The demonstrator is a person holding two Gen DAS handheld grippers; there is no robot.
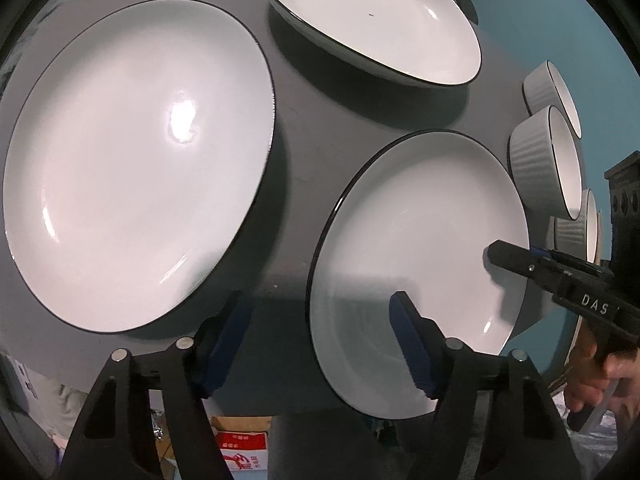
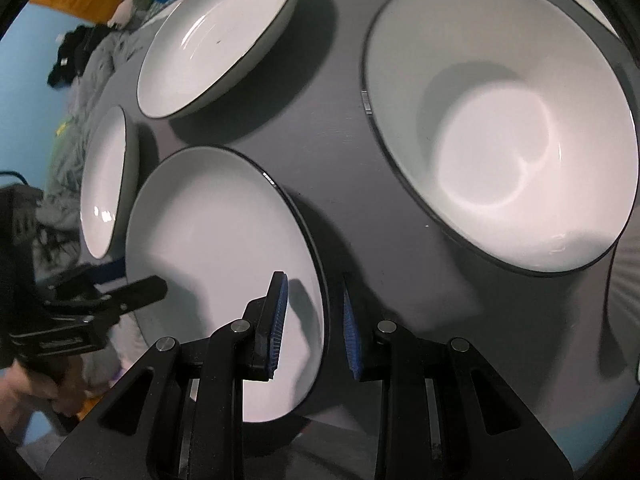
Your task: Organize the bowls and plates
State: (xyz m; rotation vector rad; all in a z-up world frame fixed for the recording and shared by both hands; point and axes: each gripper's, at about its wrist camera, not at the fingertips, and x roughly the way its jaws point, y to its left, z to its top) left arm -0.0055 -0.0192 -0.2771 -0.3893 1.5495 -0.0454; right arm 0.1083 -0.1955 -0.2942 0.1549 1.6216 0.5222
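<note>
1. A dark grey table (image 1: 320, 136) stands against a blue wall, with white dark-rimmed dishes spread over it.
2. The left gripper (image 1: 320, 344) hangs over the table's near edge, jaws fairly wide; one blue pad lies over the near plate (image 1: 420, 240), the other over bare table, gripping nothing.
3. The right gripper (image 2: 314, 324), jaws narrow, straddles that plate's opposite rim (image 2: 325, 312); whether the pads press on it I cannot tell.
4. Beyond lie a large plate (image 1: 136, 160) and a far plate (image 1: 380, 20).
5. Ribbed bowls (image 1: 540, 160) line the table's right side.
</note>
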